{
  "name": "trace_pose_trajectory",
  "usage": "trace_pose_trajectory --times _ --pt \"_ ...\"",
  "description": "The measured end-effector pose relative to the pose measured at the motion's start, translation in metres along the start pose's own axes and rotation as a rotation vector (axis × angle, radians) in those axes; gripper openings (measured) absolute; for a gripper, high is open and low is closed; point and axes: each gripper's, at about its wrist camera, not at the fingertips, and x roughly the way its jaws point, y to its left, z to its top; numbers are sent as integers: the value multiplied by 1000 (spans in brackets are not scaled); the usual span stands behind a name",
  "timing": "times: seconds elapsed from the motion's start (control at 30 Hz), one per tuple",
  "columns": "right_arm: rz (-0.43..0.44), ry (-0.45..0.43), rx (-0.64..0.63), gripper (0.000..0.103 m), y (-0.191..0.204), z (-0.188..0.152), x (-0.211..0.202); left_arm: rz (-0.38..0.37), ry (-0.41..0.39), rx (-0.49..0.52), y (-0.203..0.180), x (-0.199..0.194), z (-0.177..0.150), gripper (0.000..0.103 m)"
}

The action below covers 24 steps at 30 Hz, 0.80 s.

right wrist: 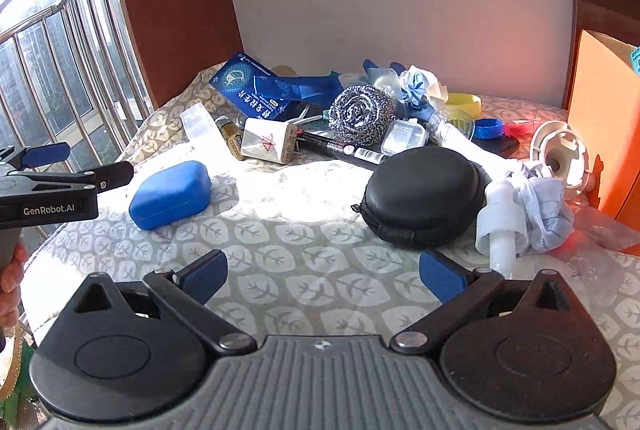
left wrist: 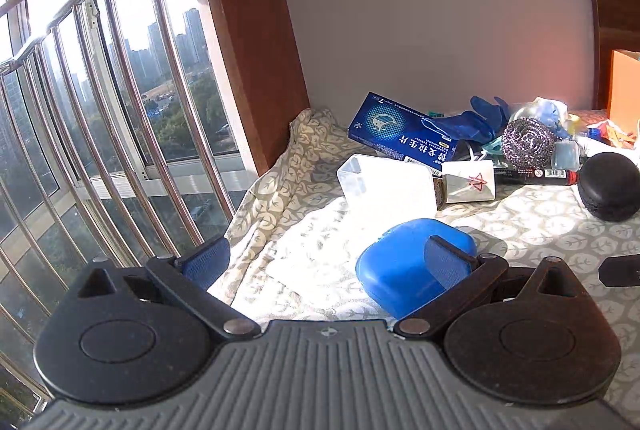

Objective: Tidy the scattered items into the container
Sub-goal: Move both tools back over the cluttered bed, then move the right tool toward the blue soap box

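Observation:
A blue oval case (left wrist: pixel 404 270) (right wrist: pixel 170 194) lies on the leaf-patterned cloth. My left gripper (left wrist: pixel 332 258) is open, its right finger in front of the case; it also shows at the left edge of the right wrist view (right wrist: pixel 68 166), apart from the case. My right gripper (right wrist: pixel 322 276) is open and empty over bare cloth, just short of a black round zip case (right wrist: pixel 424 190) (left wrist: pixel 610 186). An orange box (right wrist: pixel 600 118) (left wrist: pixel 622 90) stands at the far right.
A clutter pile sits behind: a blue card box (right wrist: pixel 252 90), a steel scourer (right wrist: pixel 362 114), a white plug (right wrist: pixel 268 140), a black marker (right wrist: pixel 348 148), a clear plastic tub (left wrist: pixel 386 186), a white pump bottle with cloth (right wrist: pixel 512 214). Window railing (left wrist: pixel 100 110) runs along the left.

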Motion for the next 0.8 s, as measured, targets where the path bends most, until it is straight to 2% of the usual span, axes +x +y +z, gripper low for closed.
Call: trace_pose_trajectory --times 0.2,0.37,0.57,0.67,0.8 --pt "-107 20 -45 103 -3 1 12 -16 21 18 -5 17 -8 103" --pt "-112 18 -53 103 -9 6 21 -107 24 10 -10 26 -11 103" --pt "-97 19 -51 103 -10 13 27 -160 57 106 -25 29 -16 103" --pt "-24 24 -79 103 1 13 26 -91 86 139 -24 33 -22 103" --pt "56 21 -121 103 24 21 35 22 103 134 -17 38 -24 103"
